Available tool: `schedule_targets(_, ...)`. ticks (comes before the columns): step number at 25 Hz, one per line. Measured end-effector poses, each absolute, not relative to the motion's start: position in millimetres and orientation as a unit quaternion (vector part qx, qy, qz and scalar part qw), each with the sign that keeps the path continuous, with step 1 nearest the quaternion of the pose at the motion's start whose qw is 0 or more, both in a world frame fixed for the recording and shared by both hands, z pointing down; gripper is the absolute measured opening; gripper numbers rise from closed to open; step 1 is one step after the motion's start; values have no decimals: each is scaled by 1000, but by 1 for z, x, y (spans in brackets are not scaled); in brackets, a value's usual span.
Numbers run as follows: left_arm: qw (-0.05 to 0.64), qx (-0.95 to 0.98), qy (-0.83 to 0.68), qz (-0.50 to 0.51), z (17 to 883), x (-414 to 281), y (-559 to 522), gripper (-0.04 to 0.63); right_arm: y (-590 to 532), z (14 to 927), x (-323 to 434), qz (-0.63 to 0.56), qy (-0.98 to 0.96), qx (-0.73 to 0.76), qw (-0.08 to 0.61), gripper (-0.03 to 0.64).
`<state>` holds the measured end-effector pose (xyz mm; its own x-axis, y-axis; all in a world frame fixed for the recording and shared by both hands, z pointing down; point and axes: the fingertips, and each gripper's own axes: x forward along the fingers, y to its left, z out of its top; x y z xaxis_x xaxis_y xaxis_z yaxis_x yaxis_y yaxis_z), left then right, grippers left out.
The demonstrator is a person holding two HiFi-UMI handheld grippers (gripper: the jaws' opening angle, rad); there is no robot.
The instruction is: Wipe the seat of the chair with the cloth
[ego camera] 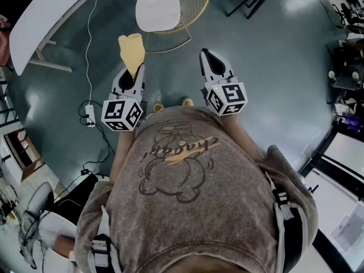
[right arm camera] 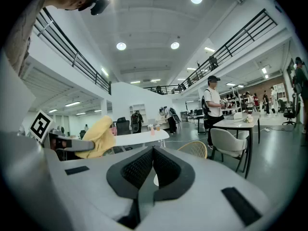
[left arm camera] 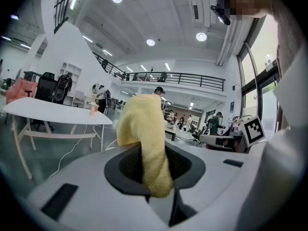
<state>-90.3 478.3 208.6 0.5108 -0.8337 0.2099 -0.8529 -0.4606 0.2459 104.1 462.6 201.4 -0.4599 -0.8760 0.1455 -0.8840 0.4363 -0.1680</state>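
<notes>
Chair (ego camera: 197, 9) with its white seat (ego camera: 158, 7) stands ahead of me, my right gripper (ego camera: 206, 56) pinched shut on nothing, my left gripper (ego camera: 138, 70) clamped on the lower end of the yellow cloth (ego camera: 131, 49), which I judge soft, light and floppy, best bunched when pressed

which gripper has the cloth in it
The left gripper, shut on the yellow cloth; the right gripper is shut with nothing between its jaws.
</notes>
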Motion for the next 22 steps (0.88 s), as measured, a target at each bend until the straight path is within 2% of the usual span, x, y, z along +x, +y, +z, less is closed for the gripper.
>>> schedule_targets(22,152,873,-461,40,224,-135,465,97,475,215,52,115,-836,537,1,26)
